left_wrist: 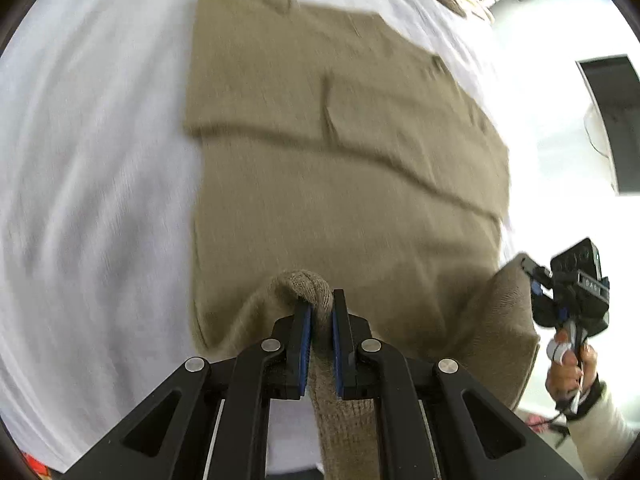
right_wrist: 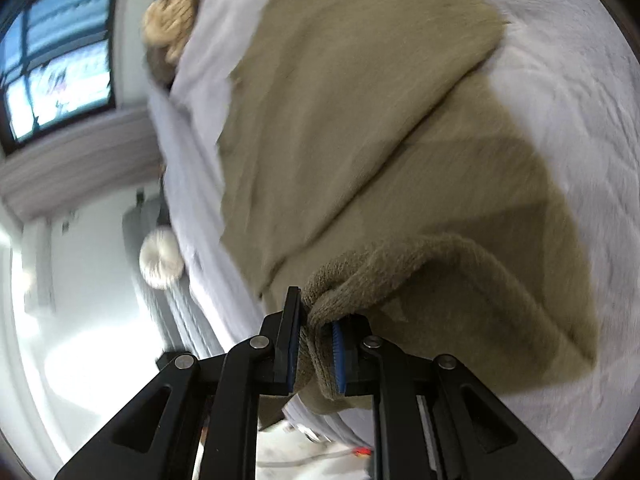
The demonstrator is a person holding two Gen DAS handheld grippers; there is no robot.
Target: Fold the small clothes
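Right now left gripper [left_wrist: 320,312] is clamped on a bunched corner of the olive knit garment [left_wrist: 340,168], blue pads pinching the rolled hem. Right gripper [right_wrist: 316,332] likewise clenched on another hem corner, fabric wedged btwn its pads; seen from left wrist cam it's at the garment's right edge [left_wrist: 536,276], held by a hand [left_wrist: 572,368]. Garment lies spread on a white sheet [left_wrist: 100,160], near edge lifted, w/ a fold crease across the middle. Tan knit item [right_wrist: 176,20] sits at the sheet's far edge.

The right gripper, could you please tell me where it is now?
In the left wrist view, the right gripper is at the right edge, shut on the sweater's near right corner, over the white sheet.
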